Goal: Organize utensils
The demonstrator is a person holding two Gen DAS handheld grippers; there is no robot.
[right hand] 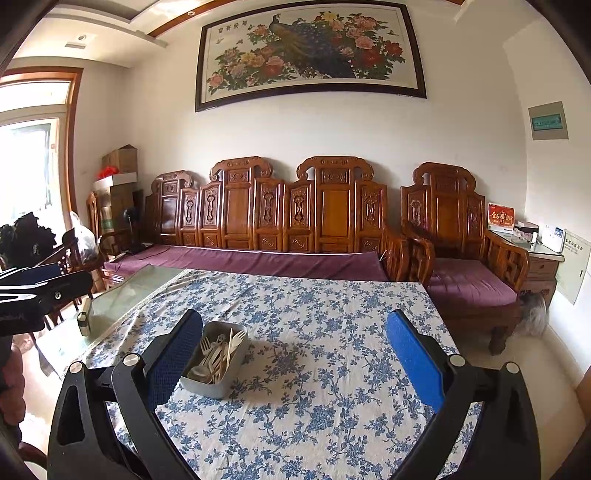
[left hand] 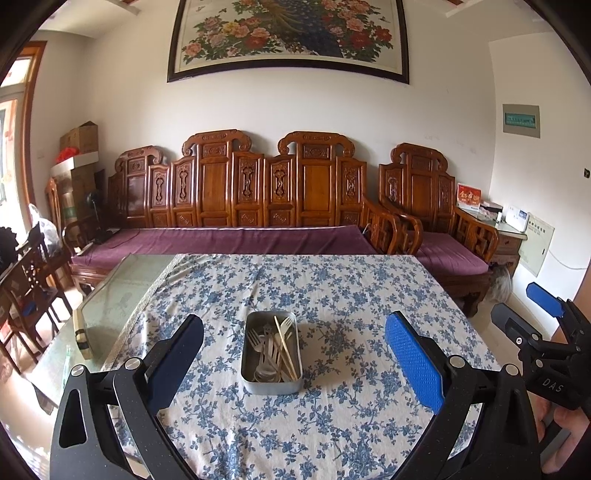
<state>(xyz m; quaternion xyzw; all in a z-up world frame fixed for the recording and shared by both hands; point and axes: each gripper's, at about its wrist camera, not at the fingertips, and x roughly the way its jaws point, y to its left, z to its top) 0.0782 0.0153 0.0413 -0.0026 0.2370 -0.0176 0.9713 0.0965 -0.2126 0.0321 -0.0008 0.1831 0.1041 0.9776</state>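
Two claws here, both spread wide with nothing in them. The left claw hangs over the near part of the table, and its wrist view looks straight between its blue pads at the metal tin. The right claw is off to the right of that, so in its own view the tin sits just beside its left finger, not between the two. You can also catch the right claw poking in at the right edge of the left view, above the table edge.

The tin rests on the blue-flower cloth about mid-table. All the utensils are piled inside it: forks, a spoon down at the near end, and a pair of chopsticks lying slanted on top. A pale fork leans at the far end.

Behind the table there's a carved wood bench with a purple cushion, and a peacock painting on the wall.
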